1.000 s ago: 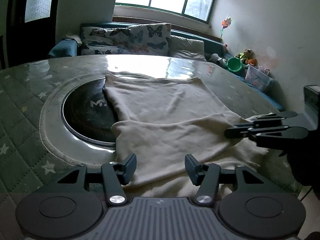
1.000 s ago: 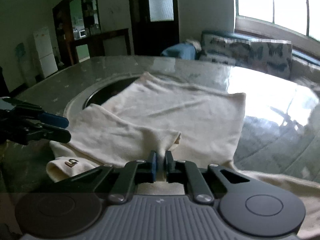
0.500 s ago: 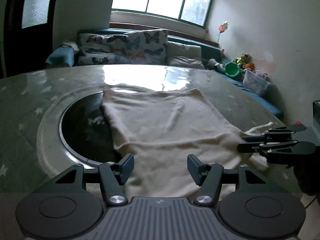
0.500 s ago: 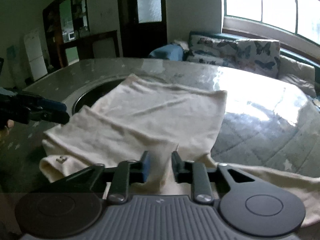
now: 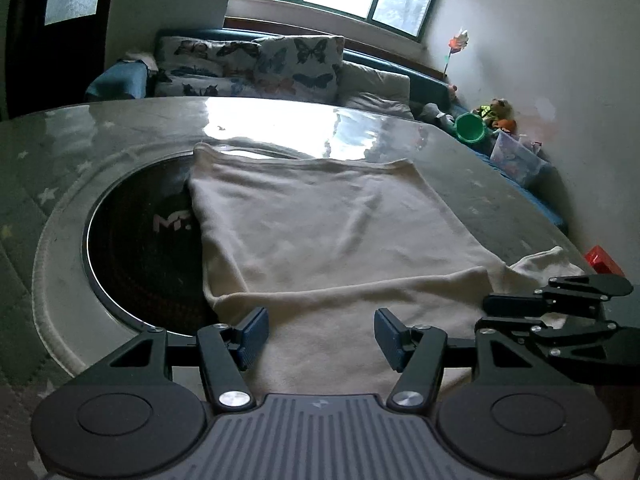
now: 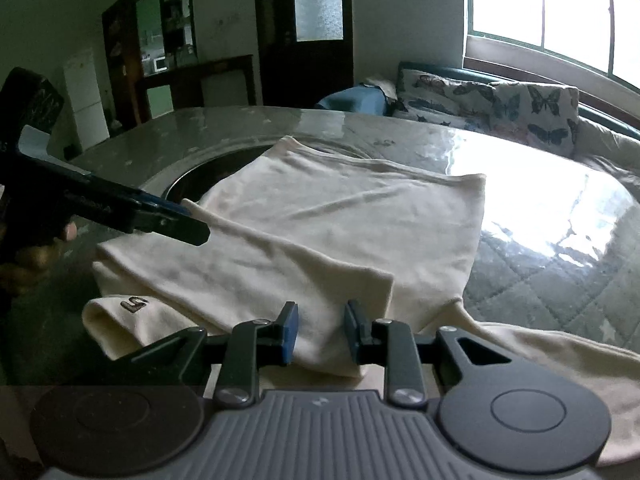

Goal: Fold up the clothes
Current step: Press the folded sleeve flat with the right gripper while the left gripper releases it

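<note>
A cream garment (image 5: 320,240) lies spread on the round glass-topped worktop (image 5: 120,136), its far hem running straight across near the middle and its left side covering part of the dark round inset (image 5: 140,240) set in the glass. The cloth is soft and matt, with a few shallow wrinkles. A band along the near edge is folded over onto the body, leaving a straight fold line across its width. In the right wrist view a sleeve cuff (image 6: 120,316) with a small dark mark sticks out at the near left corner of the fold, and more cloth trails off along the near right edge of the worktop.

The left gripper (image 5: 320,332) hovers over the near folded band, its fingers well apart and gripping nothing. The right gripper (image 6: 318,330) sits at the near edge with its fingers partly open; the folded cloth lies between them, but the pads do not press on it.
</note>
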Demonstrator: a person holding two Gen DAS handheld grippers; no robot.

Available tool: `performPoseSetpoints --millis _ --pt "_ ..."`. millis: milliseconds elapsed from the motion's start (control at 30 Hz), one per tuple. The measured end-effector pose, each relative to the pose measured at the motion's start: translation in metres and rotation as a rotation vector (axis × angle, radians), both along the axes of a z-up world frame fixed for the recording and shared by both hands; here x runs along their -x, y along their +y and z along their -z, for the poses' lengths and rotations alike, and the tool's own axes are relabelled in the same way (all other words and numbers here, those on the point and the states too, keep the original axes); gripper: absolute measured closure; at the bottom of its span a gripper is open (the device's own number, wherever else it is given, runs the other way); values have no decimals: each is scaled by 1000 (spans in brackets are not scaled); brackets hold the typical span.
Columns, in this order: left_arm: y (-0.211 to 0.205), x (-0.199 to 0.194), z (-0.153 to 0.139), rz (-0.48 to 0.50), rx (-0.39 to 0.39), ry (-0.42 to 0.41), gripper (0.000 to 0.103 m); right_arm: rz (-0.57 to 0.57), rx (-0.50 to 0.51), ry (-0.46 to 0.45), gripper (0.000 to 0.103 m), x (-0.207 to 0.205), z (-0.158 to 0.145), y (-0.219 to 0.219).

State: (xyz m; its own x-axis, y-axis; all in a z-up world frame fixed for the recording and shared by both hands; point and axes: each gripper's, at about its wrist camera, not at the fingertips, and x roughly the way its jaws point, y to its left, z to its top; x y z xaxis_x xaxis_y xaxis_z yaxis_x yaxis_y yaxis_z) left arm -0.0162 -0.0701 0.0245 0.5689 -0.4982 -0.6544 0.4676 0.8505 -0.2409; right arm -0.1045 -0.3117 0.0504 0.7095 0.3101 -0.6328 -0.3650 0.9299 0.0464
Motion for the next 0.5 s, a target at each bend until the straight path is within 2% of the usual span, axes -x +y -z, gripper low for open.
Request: performPoseSetpoints --millis 67,167,367,500 --pt "-1 2 -1 -1 -5 -2 41 2 -11 -1 77 1 -3 -2" --pt "-2 3 -1 -3 -8 -5 39 8 -13 -10 68 3 -5 -3" --pt "-7 5 -3 -8 -23 -7 33 16 -15 -5 67 5 -3 -6" --pt "-9 7 -6 -9 -29 -3 30 48 -45 -24 55 13 -11 -15"
